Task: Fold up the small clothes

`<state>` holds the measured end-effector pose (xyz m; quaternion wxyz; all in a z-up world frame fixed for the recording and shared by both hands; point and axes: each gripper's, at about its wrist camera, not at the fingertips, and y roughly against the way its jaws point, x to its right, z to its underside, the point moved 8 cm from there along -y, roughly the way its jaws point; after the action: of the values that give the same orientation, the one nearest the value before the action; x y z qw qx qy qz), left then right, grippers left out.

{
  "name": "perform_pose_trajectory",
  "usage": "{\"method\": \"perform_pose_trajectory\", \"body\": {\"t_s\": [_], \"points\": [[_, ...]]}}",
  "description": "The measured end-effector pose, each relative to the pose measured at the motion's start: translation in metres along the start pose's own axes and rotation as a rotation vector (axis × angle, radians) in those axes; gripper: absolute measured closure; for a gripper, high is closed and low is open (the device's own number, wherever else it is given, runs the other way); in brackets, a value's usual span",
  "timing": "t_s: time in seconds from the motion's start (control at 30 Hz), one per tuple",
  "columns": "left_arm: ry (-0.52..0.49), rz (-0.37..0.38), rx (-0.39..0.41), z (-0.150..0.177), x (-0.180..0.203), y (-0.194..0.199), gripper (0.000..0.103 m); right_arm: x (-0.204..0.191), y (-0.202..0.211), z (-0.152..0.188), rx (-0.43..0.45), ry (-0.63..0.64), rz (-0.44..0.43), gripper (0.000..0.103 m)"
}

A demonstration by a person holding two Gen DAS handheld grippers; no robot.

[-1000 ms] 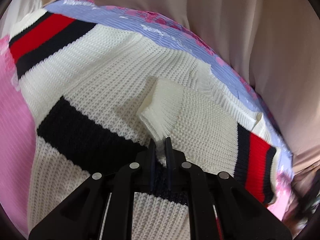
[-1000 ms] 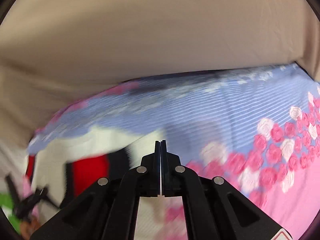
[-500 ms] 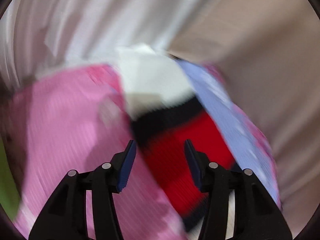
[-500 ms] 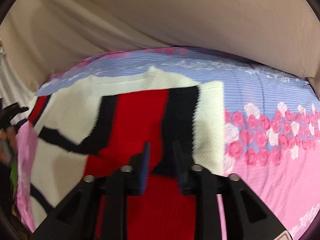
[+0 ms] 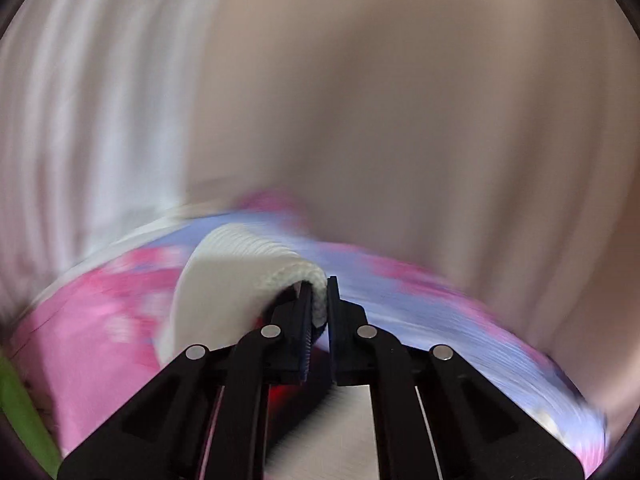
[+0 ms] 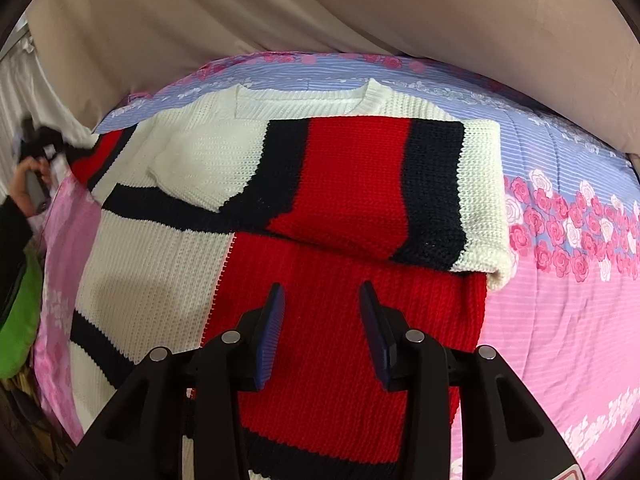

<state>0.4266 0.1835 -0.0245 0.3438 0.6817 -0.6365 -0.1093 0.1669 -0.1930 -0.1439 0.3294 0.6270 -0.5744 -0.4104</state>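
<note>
A white knit sweater with red and navy bands lies flat on the bed, collar at the far side. Its right sleeve is folded across the chest, white cuff pointing right. My right gripper hovers over the red band; its jaws are opening and nothing is pinched between them. In the blurred left wrist view, my left gripper is shut on the white ribbed cuff of the other sleeve, which arches up to the left of the fingers. That gripper also shows at the sweater's far left.
The bedspread is pink near me and lilac with a rose band farther off. A beige curtain hangs behind the bed. A person's hand and a green cloth are at the left edge.
My left gripper let go of the cuff at the sweater's middle, opened, swung to the left sleeve and shut on its white cuff. My right gripper moved over the sweater and opened.
</note>
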Motion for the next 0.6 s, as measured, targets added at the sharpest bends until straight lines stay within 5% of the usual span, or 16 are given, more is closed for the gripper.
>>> {"method": "perform_pose_trajectory", "body": {"t_s": [0.13,0.2,0.27,0.33,0.43,0.5,0.6], "points": [[-0.166,0.228,-0.068,0.069,0.139,0.039,0.096,0.007,0.006,-0.005,0.033,-0.022,-0.007,0.064],[-0.229,0.323,-0.202,0.143,0.195,0.041,0.092,0.015,0.011,-0.006,0.053,-0.046,-0.010,0.062],[-0.245,0.315,-0.355,0.219,0.218,0.031,0.078,0.027,0.013,-0.002,0.063,-0.075,-0.008,0.060],[-0.201,0.267,-0.449,0.269,0.212,0.028,0.069,0.038,0.013,0.003,0.060,-0.101,-0.006,0.059],[-0.124,0.239,-0.455,0.289,0.185,0.035,0.058,0.056,0.015,0.011,0.055,-0.141,0.003,0.059],[-0.047,0.202,-0.433,0.282,0.160,0.040,0.046,0.062,0.019,0.010,0.067,-0.148,0.002,0.058],[0.112,0.130,-0.390,0.249,0.103,0.031,0.044,0.054,0.017,-0.001,0.087,-0.094,0.007,0.054]]}}
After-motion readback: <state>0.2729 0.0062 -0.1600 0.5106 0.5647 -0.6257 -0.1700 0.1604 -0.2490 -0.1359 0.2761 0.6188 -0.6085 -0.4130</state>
